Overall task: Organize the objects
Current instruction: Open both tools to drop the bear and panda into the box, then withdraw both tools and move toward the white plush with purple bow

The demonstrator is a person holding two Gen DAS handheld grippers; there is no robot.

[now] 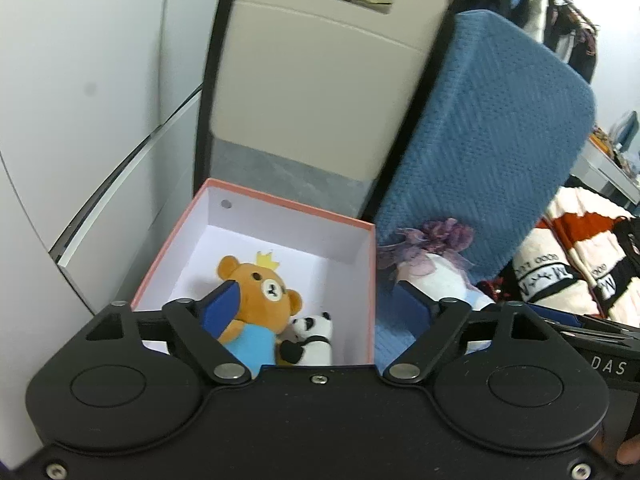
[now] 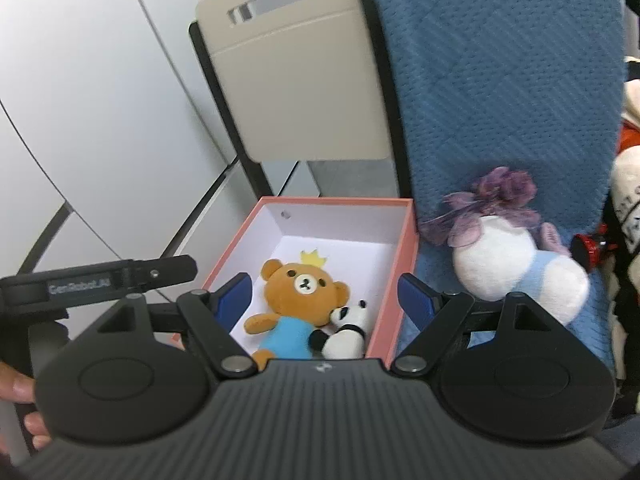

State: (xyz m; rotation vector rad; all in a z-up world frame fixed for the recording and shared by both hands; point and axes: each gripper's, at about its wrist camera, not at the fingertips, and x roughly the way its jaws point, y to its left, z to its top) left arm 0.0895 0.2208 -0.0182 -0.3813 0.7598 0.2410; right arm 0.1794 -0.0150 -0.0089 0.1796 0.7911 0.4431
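White cabinet panels (image 1: 100, 100) fill the background, with a blue-covered seat (image 2: 500, 80) beside them, and both grippers are hanging over the box (image 1: 362, 280), the landmark here. The left gripper (image 1: 320, 304) has its blue pads spread wide with nothing gripped, and the right gripper (image 2: 326, 294) is just as wide and just as empty. Straight past the fingers, inside the box, lies the bear (image 2: 298, 292) in its blue shirt, yellow crown at its head, and the little panda (image 2: 348, 330) is tucked right up against it. Outside the box, just beside its wall on the blue seat, sits a white plush (image 2: 512, 260) with purple frills. Behind the box stands a beige board (image 1: 320, 80).
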